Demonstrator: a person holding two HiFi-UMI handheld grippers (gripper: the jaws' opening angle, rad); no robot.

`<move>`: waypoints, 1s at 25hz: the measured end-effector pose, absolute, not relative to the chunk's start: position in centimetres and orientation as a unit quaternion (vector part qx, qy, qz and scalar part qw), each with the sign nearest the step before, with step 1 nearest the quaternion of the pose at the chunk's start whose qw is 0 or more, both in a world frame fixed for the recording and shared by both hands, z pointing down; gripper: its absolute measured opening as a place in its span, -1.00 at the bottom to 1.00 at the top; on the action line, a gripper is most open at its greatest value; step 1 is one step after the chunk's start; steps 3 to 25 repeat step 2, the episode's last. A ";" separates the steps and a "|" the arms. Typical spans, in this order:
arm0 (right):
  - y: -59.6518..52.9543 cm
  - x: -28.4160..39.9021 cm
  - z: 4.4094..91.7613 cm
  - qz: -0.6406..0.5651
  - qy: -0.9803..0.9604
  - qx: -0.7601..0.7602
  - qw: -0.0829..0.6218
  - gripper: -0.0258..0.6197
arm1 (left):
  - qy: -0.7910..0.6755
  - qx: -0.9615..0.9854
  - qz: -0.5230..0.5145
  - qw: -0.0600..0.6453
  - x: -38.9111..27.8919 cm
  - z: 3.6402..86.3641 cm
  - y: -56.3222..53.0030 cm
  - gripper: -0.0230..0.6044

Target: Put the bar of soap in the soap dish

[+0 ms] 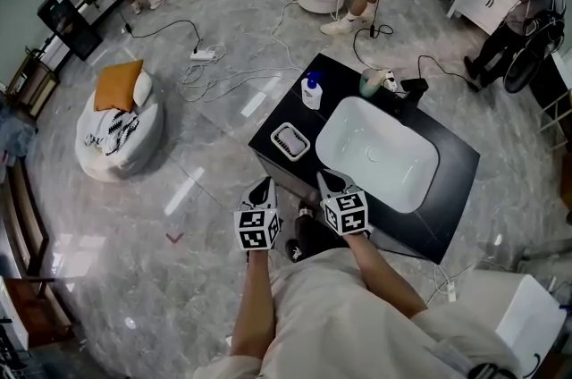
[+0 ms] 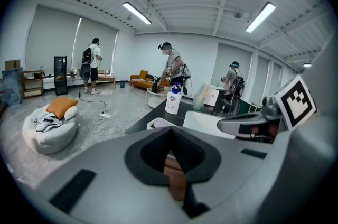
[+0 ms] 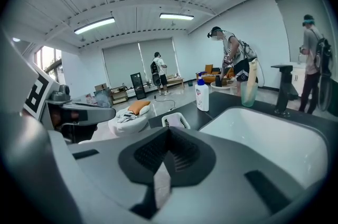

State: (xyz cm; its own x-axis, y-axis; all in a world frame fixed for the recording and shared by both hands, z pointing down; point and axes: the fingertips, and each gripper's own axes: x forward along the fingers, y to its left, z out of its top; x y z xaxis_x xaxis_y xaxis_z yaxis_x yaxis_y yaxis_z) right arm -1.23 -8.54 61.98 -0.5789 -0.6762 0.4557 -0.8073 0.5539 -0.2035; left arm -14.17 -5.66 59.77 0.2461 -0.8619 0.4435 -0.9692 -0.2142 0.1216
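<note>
A white soap dish sits on the black counter, left of the sink; a pale greyish-pink block that looks like the bar of soap lies in it. The dish also shows in the left gripper view as soap dish and in the right gripper view as soap dish. My left gripper hangs off the counter's near-left corner, jaws together and empty, its tip aimed toward the dish. My right gripper hovers over the counter's front edge, shut on nothing, its tip toward the dish and sink.
A white sink basin fills the counter's middle, with a black faucet, a green cup and a white pump bottle behind it. A beanbag and cables lie on the marble floor. Other people stand farther off.
</note>
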 end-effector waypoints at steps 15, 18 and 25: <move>-8.4 -1.3 61.9 0.197 -0.867 0.427 0.166 -0.91 | -0.598 0.766 0.140 0.189 -14.1 59.6 -5.7 -0.91; -8.4 -1.3 61.9 0.197 -0.867 0.427 0.166 -0.91 | -0.598 0.766 0.140 0.189 -14.1 59.6 -5.7 -0.91; -8.4 -1.3 61.9 0.197 -0.867 0.427 0.166 -0.91 | -0.598 0.766 0.140 0.189 -14.1 59.6 -5.7 -0.91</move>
